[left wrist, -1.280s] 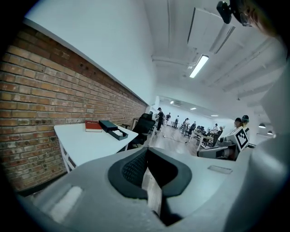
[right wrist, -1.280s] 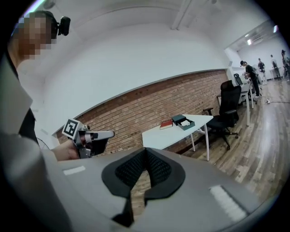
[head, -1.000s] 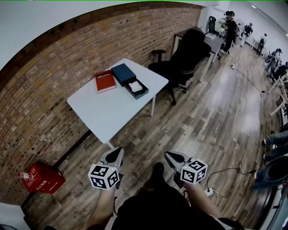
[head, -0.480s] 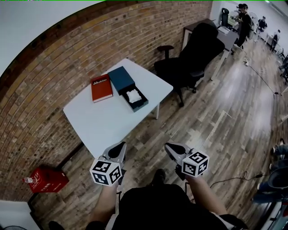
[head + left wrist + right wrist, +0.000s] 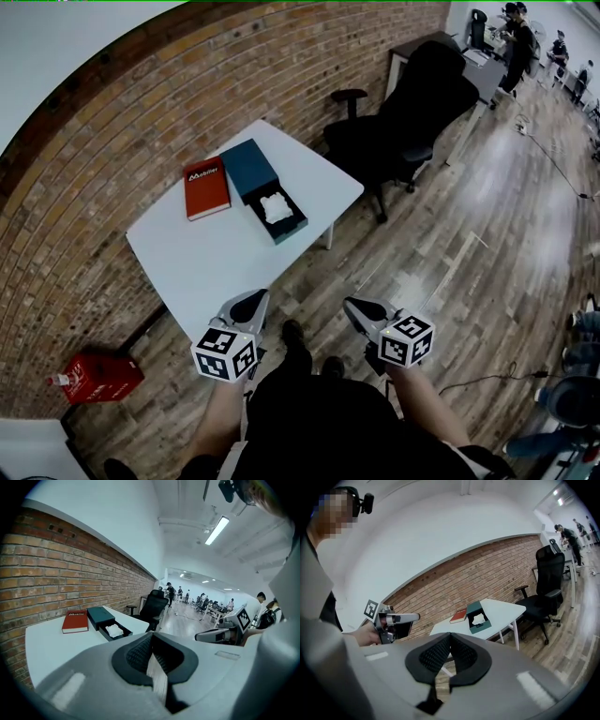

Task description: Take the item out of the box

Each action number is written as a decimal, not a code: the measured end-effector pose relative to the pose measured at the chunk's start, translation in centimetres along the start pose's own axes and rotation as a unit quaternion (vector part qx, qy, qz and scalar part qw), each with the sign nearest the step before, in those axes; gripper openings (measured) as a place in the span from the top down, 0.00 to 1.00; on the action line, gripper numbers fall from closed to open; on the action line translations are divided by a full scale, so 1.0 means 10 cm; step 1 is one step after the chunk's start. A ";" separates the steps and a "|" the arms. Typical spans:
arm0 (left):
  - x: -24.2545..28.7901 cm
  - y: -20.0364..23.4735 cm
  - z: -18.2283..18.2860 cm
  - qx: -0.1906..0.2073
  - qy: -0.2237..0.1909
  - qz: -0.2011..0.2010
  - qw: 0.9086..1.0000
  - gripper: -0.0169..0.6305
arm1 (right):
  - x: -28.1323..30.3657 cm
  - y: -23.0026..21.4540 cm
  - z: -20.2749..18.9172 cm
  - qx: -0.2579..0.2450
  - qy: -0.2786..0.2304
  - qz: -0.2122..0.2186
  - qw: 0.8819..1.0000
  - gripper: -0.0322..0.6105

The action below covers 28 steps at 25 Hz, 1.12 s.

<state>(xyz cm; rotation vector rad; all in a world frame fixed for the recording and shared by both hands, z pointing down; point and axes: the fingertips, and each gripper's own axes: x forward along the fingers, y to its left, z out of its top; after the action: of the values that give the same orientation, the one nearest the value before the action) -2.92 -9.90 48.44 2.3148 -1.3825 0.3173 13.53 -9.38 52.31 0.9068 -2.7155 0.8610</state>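
Left gripper (image 5: 251,302) and right gripper (image 5: 356,307) are held side by side at 6 o'clock of the head view. Both pairs of jaws are seen clenched, with nothing between them. The white table (image 5: 211,258) is found at 11 o'clock, apart from both tools. On it an open dark box (image 5: 292,225) is placed, and the white item (image 5: 277,205) is seen lying inside. The teal cover (image 5: 250,167) is noted at the box's 11 o'clock and a red book (image 5: 206,187) at the cover's 9 o'clock. A black chair (image 5: 408,117) is recorded at 1 o'clock.
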 end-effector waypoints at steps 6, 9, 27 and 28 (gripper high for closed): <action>0.39 0.51 0.25 -0.009 -0.014 -0.004 1.000 0.97 | 0.43 -0.19 0.31 -0.018 0.012 -0.008 1.000 0.95; 0.61 0.87 0.46 -0.013 -0.026 -0.010 1.000 0.97 | 0.76 -0.30 0.62 -0.030 0.005 -0.019 0.999 0.95; 1.55 1.76 0.57 -0.011 0.034 -0.076 0.996 0.97 | 2.12 -0.64 1.26 -0.029 0.037 -0.035 0.998 0.95; 1.61 1.79 0.57 -0.010 0.039 -0.072 0.997 0.97 | 2.14 -0.70 1.27 -0.027 0.038 -0.034 0.998 0.95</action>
<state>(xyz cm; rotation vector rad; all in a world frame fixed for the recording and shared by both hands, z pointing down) -11.09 -32.55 54.19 2.3449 -1.1706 0.3445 0.85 -31.94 51.87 0.9287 -2.6141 0.7902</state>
